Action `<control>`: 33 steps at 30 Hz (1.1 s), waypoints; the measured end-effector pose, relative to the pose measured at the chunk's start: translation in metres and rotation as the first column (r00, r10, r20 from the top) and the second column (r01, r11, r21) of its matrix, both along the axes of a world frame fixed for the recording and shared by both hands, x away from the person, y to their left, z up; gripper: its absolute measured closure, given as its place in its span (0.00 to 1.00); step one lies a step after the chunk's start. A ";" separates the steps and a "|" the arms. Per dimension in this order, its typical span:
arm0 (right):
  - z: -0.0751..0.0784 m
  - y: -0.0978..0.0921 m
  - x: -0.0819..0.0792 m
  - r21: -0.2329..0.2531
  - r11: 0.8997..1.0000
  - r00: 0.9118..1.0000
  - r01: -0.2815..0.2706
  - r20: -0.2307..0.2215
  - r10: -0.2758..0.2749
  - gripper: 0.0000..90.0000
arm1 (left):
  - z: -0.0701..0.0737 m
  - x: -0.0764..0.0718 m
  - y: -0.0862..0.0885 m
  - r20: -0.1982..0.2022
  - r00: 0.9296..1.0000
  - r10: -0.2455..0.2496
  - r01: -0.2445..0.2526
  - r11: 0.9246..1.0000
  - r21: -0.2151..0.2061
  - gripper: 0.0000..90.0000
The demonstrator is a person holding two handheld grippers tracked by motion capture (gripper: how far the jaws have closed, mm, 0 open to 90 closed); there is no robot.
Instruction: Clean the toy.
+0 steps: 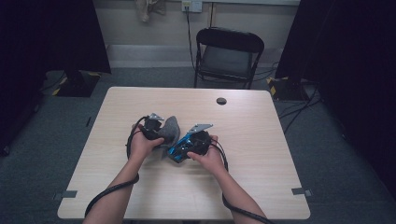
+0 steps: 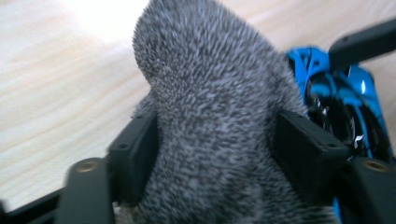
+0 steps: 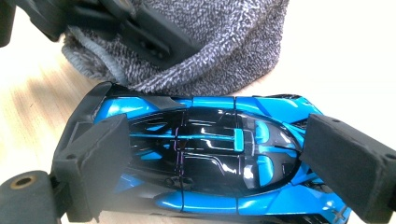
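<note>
Fuzzy grey knit cloth (image 2: 210, 116), glossy blue-black plastic toy car (image 3: 210, 158) — pale matt wood table (image 1: 243, 186)

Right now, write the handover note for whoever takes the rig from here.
Left tool: shut on the grey fuzzy cloth, jaws pressing both sides of it.
Right tool: shut on the blue and black toy car, jaws at its two ends.
Position: both are held near the middle of the wooden table, cloth right beside the car; the right gripper view shows the cloth's edge against the car's side.
Done: both things are gripped and brought together.
Left: probably wiping or wrapping the car with the cloth; neither has visibly begun.
</note>
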State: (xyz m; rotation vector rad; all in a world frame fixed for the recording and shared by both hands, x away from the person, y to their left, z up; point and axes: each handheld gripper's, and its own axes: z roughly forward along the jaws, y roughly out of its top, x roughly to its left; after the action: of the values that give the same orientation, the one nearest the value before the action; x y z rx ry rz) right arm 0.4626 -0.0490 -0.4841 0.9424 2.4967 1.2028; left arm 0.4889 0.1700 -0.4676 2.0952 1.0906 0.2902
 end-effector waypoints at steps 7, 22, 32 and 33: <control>0.000 0.000 0.000 -0.004 1.000 1.000 0.000 -0.002 0.000 0.08 | 0.017 -0.010 0.009 0.056 0.997 0.055 -0.053 0.998 -0.032 0.35; 0.000 0.001 0.000 -0.002 1.000 1.000 0.002 -0.001 -0.002 0.08 | -0.007 0.001 0.011 -0.029 0.996 0.081 -0.083 0.992 -0.098 0.59; 0.000 0.001 0.000 -0.004 1.000 1.000 0.001 -0.002 -0.001 0.08 | -0.015 0.016 -0.014 -0.048 0.999 -0.005 0.001 0.997 -0.082 0.71; 0.000 0.001 0.000 -0.004 1.000 1.000 0.001 -0.003 -0.001 0.08 | -0.016 0.017 -0.016 -0.054 0.999 0.004 -0.009 0.996 -0.088 0.70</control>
State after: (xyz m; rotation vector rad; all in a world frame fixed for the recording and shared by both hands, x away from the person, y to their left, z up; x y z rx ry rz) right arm 0.4624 -0.0482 -0.4837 0.9451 2.4991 1.1960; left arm 0.5055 0.1542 -0.4841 2.0319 1.1217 0.1866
